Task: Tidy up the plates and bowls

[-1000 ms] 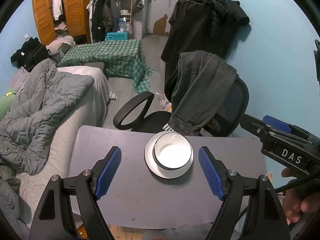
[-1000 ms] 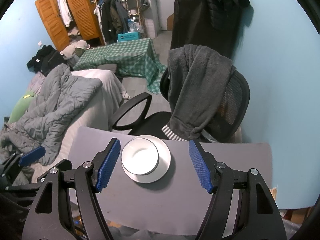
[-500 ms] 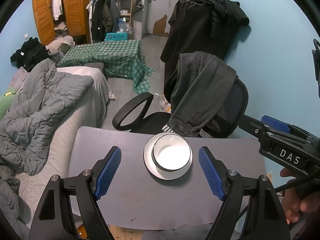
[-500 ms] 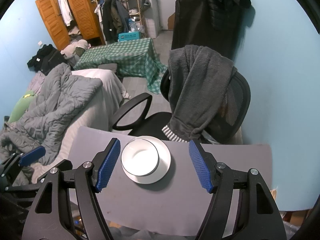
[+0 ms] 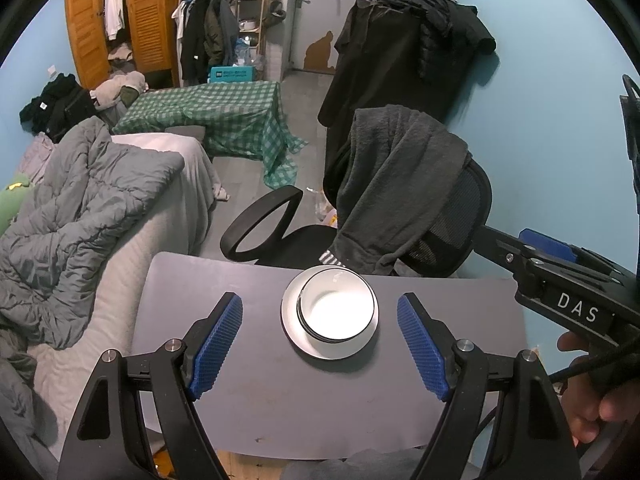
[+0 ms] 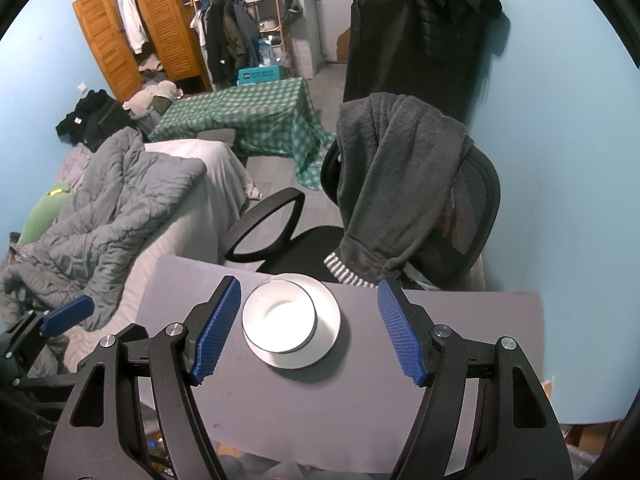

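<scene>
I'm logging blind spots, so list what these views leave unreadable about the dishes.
- Number of bowls: left wrist shows doubled rims; too small to count.
- Plate centre: both views, covered by the bowls.
- Table near edge: cut off behind the left gripper and right gripper.

A grey table (image 5: 248, 404) with rounded far corners stands between the bed and the blue wall. Toward its far edge sits a white plate (image 5: 294, 336), and a white bowl (image 5: 338, 312) rests on that plate, off-centre. The tabletop shows a few faint smudges near its front edge.
</scene>
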